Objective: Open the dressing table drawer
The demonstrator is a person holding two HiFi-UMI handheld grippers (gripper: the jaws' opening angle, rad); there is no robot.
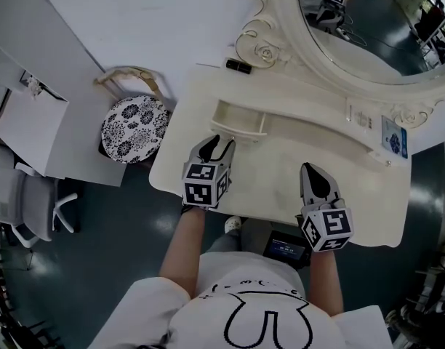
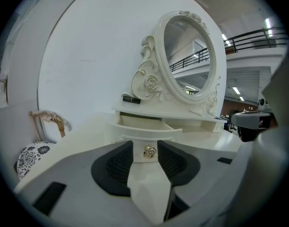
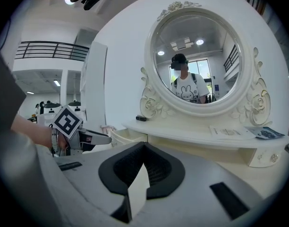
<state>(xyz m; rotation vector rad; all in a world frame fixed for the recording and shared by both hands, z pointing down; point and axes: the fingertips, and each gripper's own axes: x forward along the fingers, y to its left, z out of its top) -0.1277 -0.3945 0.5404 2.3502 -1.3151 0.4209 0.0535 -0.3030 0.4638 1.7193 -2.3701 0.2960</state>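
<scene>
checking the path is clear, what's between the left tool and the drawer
Only the drawer's gold knob, between the left tool's open jaws, seen in the left gripper view.

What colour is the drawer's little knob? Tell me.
Gold: the small gold knob shows best in the left gripper view.

Dim overhead view; brighter gripper views, fisheye-warped, dark-cornered

My pads [image 2: 117, 167] look matt black and finely ribbed, probably rubber. The drawer knob [image 2: 149, 150] gleams like gilt metal. The dressing table [image 1: 281, 147] wears smooth cream paint, faintly satin. The stool [image 1: 134, 128] seat is printed cloth.
</scene>
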